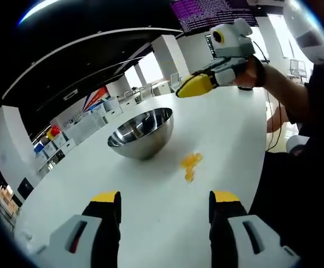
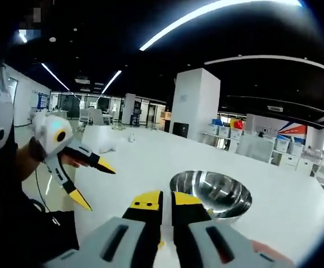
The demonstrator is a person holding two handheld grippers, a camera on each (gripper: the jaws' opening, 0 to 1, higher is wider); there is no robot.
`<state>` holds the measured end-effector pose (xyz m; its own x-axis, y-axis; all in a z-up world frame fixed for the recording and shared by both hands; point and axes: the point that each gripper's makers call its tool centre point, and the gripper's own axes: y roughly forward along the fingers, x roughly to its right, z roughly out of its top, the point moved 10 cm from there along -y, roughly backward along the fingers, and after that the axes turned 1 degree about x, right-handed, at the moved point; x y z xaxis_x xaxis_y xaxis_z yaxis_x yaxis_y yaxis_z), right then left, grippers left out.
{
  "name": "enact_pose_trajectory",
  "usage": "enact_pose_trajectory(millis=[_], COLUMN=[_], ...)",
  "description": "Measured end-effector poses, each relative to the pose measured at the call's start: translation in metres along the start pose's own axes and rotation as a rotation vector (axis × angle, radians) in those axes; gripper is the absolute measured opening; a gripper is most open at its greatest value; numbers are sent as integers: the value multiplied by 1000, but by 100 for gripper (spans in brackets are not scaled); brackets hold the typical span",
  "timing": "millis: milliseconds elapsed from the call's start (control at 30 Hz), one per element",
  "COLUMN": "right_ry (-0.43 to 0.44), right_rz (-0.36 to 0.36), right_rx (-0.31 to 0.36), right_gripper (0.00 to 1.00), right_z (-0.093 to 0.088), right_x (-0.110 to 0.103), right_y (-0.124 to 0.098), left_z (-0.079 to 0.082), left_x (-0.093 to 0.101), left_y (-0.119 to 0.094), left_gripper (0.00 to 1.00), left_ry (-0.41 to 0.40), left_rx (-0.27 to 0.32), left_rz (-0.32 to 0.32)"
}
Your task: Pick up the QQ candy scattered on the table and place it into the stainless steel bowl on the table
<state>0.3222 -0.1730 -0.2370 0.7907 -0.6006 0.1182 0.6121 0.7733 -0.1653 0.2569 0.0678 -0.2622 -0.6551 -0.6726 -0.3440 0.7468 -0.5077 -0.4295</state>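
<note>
No brand or label can be read on the task's things; a purple screen with lines of text hangs at the top of the left gripper view, too small to make out, and a red, white and blue panel (image 2: 287, 129) on the far wall carries lettering that is too blurred to read. In the left gripper view the left gripper (image 1: 165, 196) hovers over the white table (image 1: 67, 178) with its yellow-tipped jaws spread wide apart and nothing between them. Ahead of it a small cluster of yellow QQ candy (image 1: 190, 165) lies on the table, just beside the stainless steel bowl (image 1: 142, 133), which stands upright; what the bowl holds cannot be told. The right gripper (image 1: 195, 86) is seen in the left gripper view above the far side of the table, held in a person's hand (image 1: 250, 72), its yellow tips pressed together. The right gripper view agrees — the jaws meet tip to tip, and whether anything is pinched between them cannot be told. There the bowl sits just beyond the jaws, and the left gripper appears to the left with its jaws splayed.
</note>
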Motion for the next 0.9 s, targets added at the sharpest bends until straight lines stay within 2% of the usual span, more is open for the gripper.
enact_pose_trajectory(millis=[167, 533, 900], right_ry=[32, 85, 75], right_rz=[-8, -12, -27], right_rx=[-67, -161, -193], right_gripper=[5, 8, 13], right_z=[-31, -75, -92], right_x=[-4, -12, -16], right_y=[3, 14, 23], left_z=[1, 6, 4], left_x=[0, -1, 1], left_y=[1, 2, 4], left_gripper=[64, 64, 64], left_ry=[2, -1, 0], left_rx=[1, 21, 12], left_rz=[-2, -1, -3])
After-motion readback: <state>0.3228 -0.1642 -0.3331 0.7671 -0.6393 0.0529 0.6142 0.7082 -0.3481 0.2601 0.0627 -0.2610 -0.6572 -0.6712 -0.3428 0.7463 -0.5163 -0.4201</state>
